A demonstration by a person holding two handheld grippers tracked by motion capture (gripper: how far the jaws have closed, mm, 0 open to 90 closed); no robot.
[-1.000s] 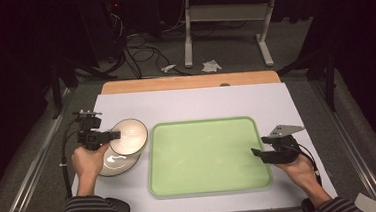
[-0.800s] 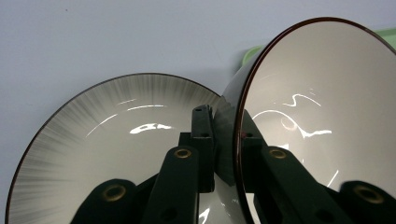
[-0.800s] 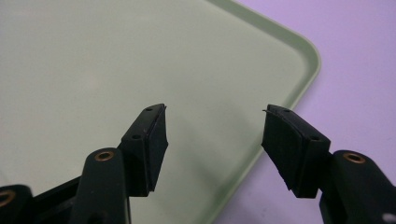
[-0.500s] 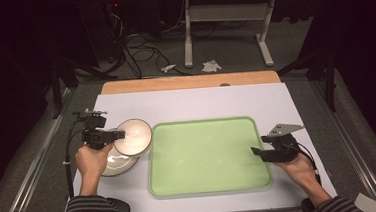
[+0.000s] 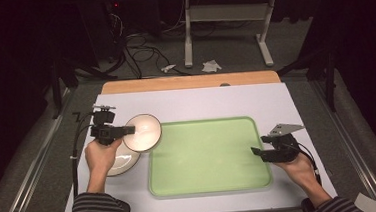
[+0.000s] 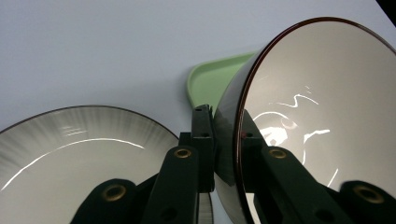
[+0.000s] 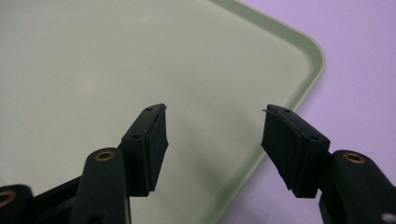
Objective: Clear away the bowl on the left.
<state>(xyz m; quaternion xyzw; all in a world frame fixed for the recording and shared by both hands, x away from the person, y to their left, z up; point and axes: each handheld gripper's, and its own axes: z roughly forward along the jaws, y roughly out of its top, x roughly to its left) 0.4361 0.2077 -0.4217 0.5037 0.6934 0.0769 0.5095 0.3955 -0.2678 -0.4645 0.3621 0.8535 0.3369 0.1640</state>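
High view: my left gripper [image 5: 127,131] is near the left edge of the desk [image 5: 276,100], and its jaws pinch the rim of the bowl [image 5: 143,132]. I hold the bowl lifted and tilted, w/ the open side facing up and toward the far edge. It hangs over the far left corner of the green tray [image 5: 207,155], partly above the plate [image 5: 122,160]. The plate lies flat on the desk, just beside the left edge of the tray.

Left gripper view: one pad is inside the bowl [image 6: 322,116], the other outside on its wall, so the rim w/ the dark line is clamped between them. The plate [image 6: 79,144] is below, the tray corner [image 6: 210,81] behind.

My right gripper [image 5: 255,152] is at the right edge of the tray, near the front right corner. Right gripper view: its jaws are spread apart, nothing between them, above the tray [image 7: 116,60] rim.
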